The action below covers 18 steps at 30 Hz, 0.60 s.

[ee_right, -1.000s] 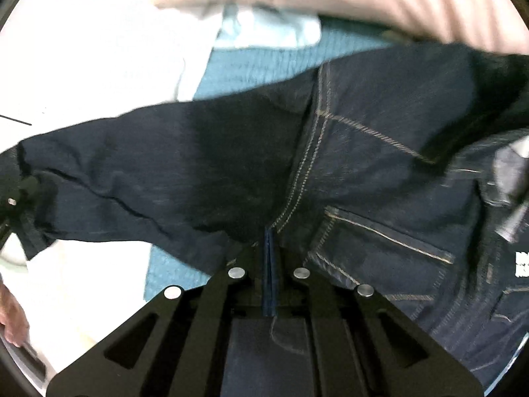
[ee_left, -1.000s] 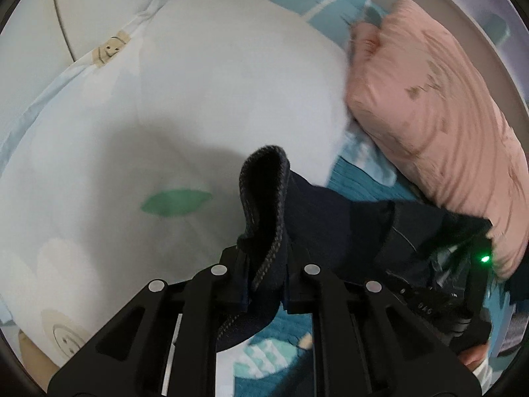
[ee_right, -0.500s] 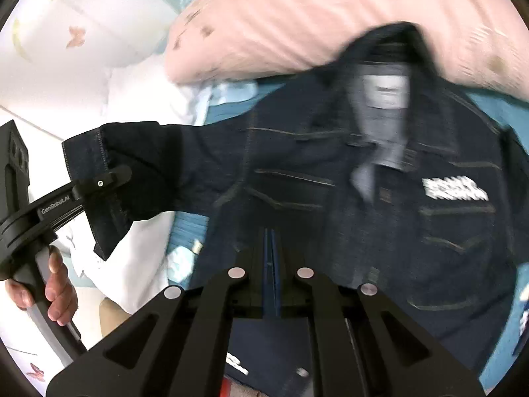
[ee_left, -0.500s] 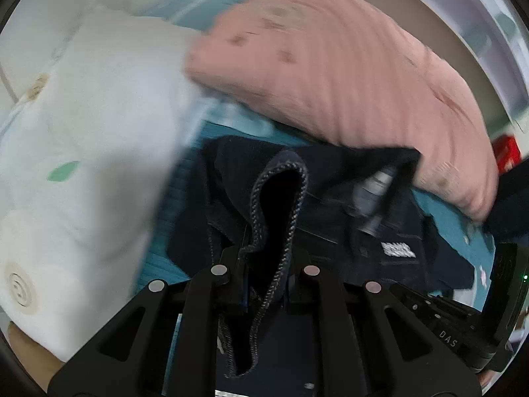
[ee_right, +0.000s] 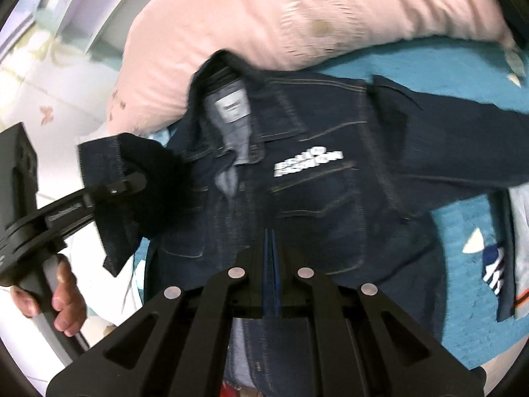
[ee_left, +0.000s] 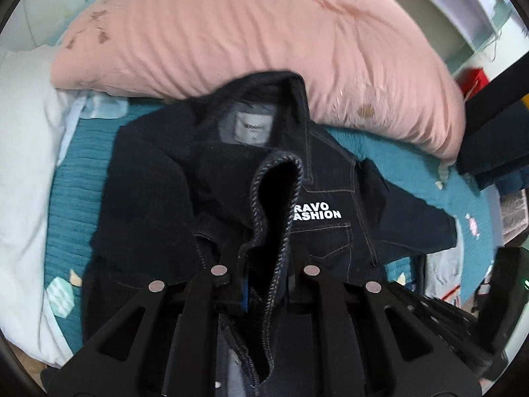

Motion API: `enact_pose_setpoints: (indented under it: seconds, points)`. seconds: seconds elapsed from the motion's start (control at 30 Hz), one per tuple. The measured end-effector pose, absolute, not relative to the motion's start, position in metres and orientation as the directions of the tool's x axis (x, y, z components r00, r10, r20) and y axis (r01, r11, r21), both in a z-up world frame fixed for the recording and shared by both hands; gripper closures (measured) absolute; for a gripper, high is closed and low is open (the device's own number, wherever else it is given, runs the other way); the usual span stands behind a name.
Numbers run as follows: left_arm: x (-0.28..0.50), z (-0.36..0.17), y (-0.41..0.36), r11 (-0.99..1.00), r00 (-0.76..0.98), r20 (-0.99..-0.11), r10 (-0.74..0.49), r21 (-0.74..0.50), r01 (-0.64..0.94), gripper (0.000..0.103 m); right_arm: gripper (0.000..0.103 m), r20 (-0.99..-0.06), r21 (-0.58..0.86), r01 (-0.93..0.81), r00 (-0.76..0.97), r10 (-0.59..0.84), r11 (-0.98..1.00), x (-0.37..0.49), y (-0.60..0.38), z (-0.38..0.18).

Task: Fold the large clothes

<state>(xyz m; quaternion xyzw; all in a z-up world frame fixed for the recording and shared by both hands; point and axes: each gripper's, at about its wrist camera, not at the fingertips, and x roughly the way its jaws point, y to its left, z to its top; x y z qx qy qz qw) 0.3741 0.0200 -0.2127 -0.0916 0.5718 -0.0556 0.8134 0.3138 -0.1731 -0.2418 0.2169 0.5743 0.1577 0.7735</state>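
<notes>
A dark denim jacket (ee_left: 155, 198) lies front up on the teal bedcover (ee_left: 69, 198), its collar toward the pink pillow and white lettering on its chest. My left gripper (ee_left: 266, 258) is shut on one sleeve cuff (ee_left: 277, 192) and holds it above the jacket's chest. The right wrist view shows the jacket (ee_right: 330, 205) and, to the left, that cuff (ee_right: 109, 172) pinched in the left gripper (ee_right: 132, 180), with a person's hand (ee_right: 62, 297) on its handle. My right gripper (ee_right: 271, 251) is shut with its pads together at the jacket's lower edge. Pale inner cloth hangs under it. The other sleeve (ee_right: 463, 132) stretches right.
A long pink pillow (ee_left: 264, 49) lies behind the collar. White bedding (ee_left: 23, 182) is heaped to the left. A stack of dark folded clothes (ee_left: 489, 152) sits at the right, with a grey garment (ee_right: 515, 248) near the outstretched sleeve. Shelves run along the back wall.
Both grippers swept from over the white bedding to over the jacket. The cuff travelled with the left gripper across the chest. Collar and lettering have come into view.
</notes>
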Motion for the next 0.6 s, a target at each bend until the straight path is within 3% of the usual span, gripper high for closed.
enact_pose_setpoints:
  seconds: [0.47, 0.6]
  points:
    - [0.432, -0.336, -0.035, 0.992, 0.189, -0.979, -0.079, -0.095, -0.077, 0.089, 0.098, -0.827, 0.534, 0.118, 0.280, 0.488, 0.837, 0.283, -0.246, -0.296]
    - [0.441, -0.371, -0.047, 0.998, 0.147, -0.989, -0.030, -0.038, -0.052, 0.076, 0.098, -0.836, 0.527, 0.136, 0.260, 0.484, 0.839, 0.281, -0.250, -0.307]
